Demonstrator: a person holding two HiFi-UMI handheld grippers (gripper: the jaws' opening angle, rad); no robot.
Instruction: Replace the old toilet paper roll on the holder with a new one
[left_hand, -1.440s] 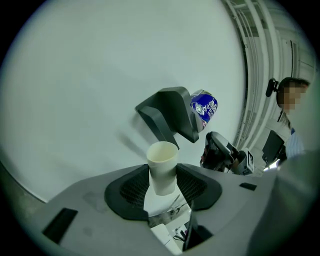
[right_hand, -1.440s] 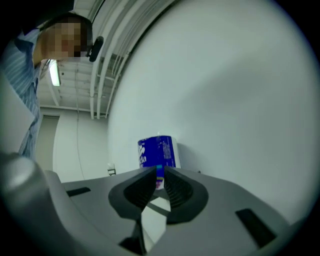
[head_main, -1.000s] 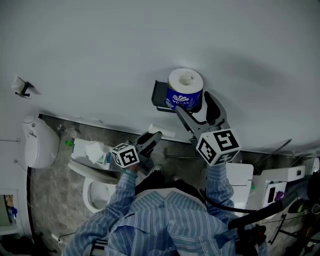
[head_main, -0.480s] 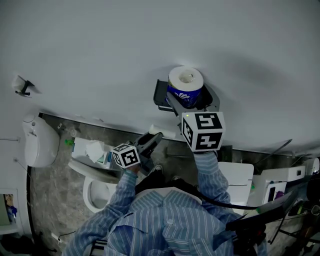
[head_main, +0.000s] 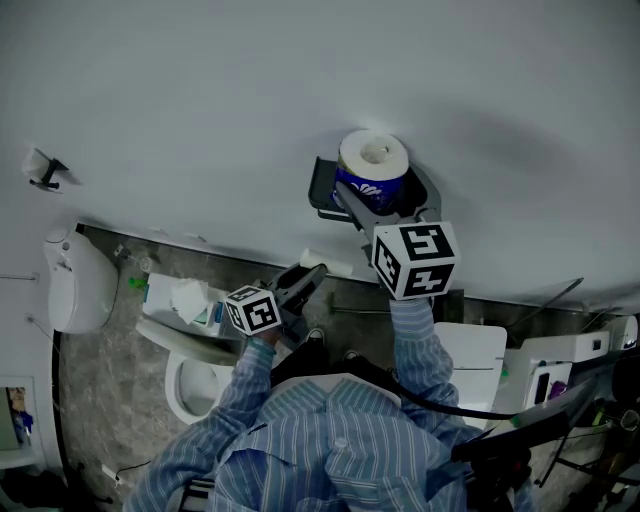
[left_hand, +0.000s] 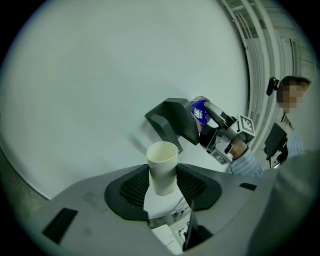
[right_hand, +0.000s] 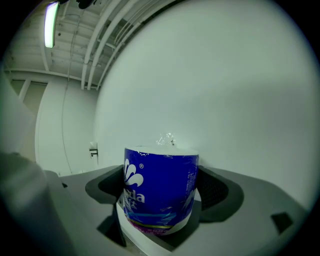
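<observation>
A new toilet roll (head_main: 372, 165) in blue wrapping is held upright against the white wall, right beside the dark grey holder (head_main: 323, 190). My right gripper (head_main: 378, 200) is shut on it. In the right gripper view the roll (right_hand: 160, 187) fills the space between the jaws. My left gripper (head_main: 303, 281) hangs lower and to the left, shut on an empty cream cardboard tube (left_hand: 162, 167). Seen from the left gripper view, the holder (left_hand: 172, 120) juts from the wall with the blue roll (left_hand: 201, 112) and the right gripper (left_hand: 220, 135) behind it.
A toilet (head_main: 190, 375) with a tissue pack (head_main: 185, 300) on its tank stands below left, next to a white bin (head_main: 75, 285). A small hook (head_main: 40, 172) is fixed to the wall at far left. White equipment (head_main: 485, 360) and cables sit at lower right.
My right gripper has shifted left and rolled, bringing the blue roll slightly closer to the holder. The left gripper and its tube have stayed still.
</observation>
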